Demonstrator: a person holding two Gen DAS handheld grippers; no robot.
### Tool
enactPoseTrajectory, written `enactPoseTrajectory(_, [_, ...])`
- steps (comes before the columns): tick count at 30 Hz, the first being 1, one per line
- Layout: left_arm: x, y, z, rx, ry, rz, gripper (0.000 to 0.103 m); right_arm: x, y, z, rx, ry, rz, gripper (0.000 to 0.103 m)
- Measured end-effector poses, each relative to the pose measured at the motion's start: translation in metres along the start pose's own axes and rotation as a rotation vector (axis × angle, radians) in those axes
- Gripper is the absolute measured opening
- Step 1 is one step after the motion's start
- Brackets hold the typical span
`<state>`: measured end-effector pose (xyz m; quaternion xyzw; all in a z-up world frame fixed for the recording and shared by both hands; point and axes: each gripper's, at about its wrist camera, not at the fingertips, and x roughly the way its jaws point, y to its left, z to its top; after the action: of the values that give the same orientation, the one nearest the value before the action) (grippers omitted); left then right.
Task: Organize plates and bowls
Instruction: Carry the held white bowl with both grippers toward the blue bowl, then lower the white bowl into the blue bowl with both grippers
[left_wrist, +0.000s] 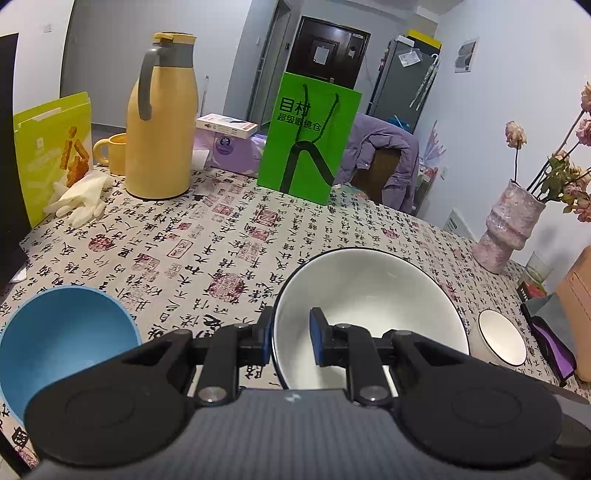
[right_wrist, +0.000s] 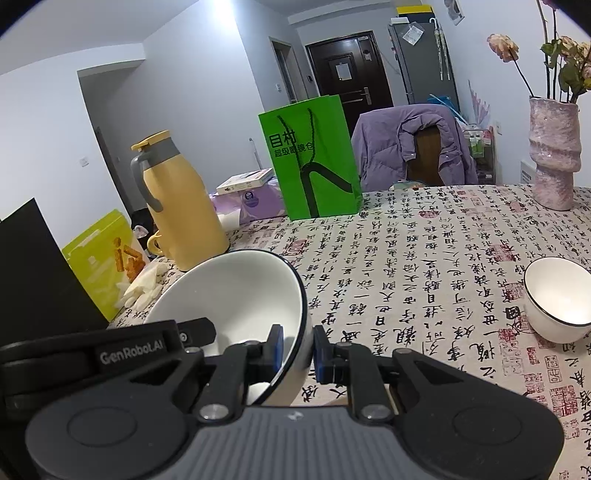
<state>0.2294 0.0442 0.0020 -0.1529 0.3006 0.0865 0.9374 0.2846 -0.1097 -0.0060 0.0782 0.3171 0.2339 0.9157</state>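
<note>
The right gripper (right_wrist: 298, 350) is clamped on the rim of a large white bowl (right_wrist: 236, 291), one blue pad inside the wall and one outside, the bowl tilted toward eleven o'clock. A small white bowl (right_wrist: 557, 299) stands well apart at three o'clock on the calligraphy tablecloth (right_wrist: 424, 266). At eleven o'clock stands a yellow flask (right_wrist: 181, 210); at twelve, a green paper bag (right_wrist: 314, 158).
</note>
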Motion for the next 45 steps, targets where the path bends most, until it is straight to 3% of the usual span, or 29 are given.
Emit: enactPoseTrajectory(45, [-0.036,0.086,0.010,-0.090,-0.055,0.029,0.019,0.010,0.092,-0.011,-0.089,0.004,0.046,0.016])
